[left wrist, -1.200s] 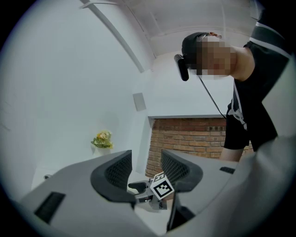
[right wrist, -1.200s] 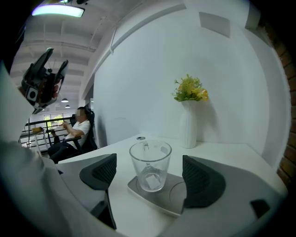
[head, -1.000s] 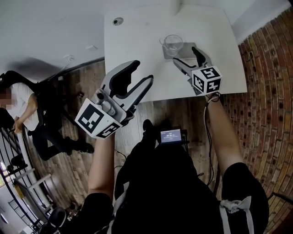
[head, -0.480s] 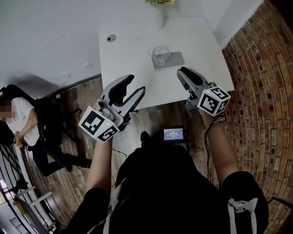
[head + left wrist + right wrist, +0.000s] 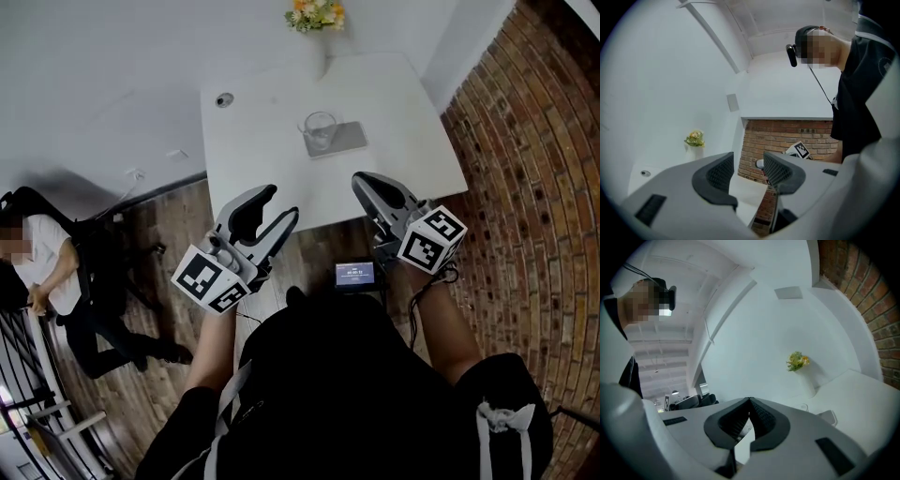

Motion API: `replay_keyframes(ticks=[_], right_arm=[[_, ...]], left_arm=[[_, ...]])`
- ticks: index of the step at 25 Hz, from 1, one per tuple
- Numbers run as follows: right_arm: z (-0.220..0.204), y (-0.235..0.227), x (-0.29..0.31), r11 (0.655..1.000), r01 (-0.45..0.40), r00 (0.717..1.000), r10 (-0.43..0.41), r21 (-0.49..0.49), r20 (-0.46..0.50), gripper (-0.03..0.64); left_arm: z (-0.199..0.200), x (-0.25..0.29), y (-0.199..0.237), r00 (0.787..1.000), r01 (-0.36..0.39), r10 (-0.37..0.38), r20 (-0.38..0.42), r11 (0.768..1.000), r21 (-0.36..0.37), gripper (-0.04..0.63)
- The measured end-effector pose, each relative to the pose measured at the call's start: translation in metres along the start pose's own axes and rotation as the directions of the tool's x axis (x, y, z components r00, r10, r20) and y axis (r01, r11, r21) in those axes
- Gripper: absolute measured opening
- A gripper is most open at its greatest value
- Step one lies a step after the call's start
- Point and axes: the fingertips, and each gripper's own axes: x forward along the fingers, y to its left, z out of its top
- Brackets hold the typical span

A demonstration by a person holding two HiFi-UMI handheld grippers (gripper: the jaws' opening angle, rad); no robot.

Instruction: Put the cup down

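A clear glass cup (image 5: 320, 128) stands upright on a grey pad (image 5: 343, 141) on the white table (image 5: 262, 141). No gripper touches it. My right gripper (image 5: 361, 180) is off the table's near edge, well short of the cup; its jaws have just been closing and are shut with nothing between them. In the right gripper view the shut gripper (image 5: 750, 402) points at the far wall, with the cup (image 5: 802, 407) small beyond it. My left gripper (image 5: 278, 203) is open and empty at the near left edge; its own view shows the gripper (image 5: 747, 165) with a gap between the jaws.
A vase of flowers (image 5: 317, 13) stands at the table's far edge, and a round hole (image 5: 223, 98) lies at its far left. A brick wall (image 5: 525, 187) runs along the right. A person (image 5: 42, 253) sits at the left. A small screen (image 5: 355, 274) hangs at my waist.
My right gripper has drawn back from beside the cup and pad, risen, and gone from open to shut. The left gripper has also pulled back a little. The cup stays on the pad.
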Motion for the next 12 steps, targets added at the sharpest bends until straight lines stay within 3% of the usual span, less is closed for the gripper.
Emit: replay_keyframes(ticks=[7, 12], right_arm=[[0.002, -0.003, -0.006, 0.994, 0.039, 0.997, -0.047, 0.107, 0.069, 0.012], [0.003, -0.003, -0.005, 0.994, 0.057, 0.994, -0.065, 0.093, 0.083, 0.012]], left_arm=[[-0.006, -0.018, -0.002, 0.999, -0.032, 0.033, 0.014, 0.999, -0.041, 0.192], [-0.003, -0.024, -0.003, 0.999, -0.038, 0.038, 0.014, 0.999, -0.028, 0.192]])
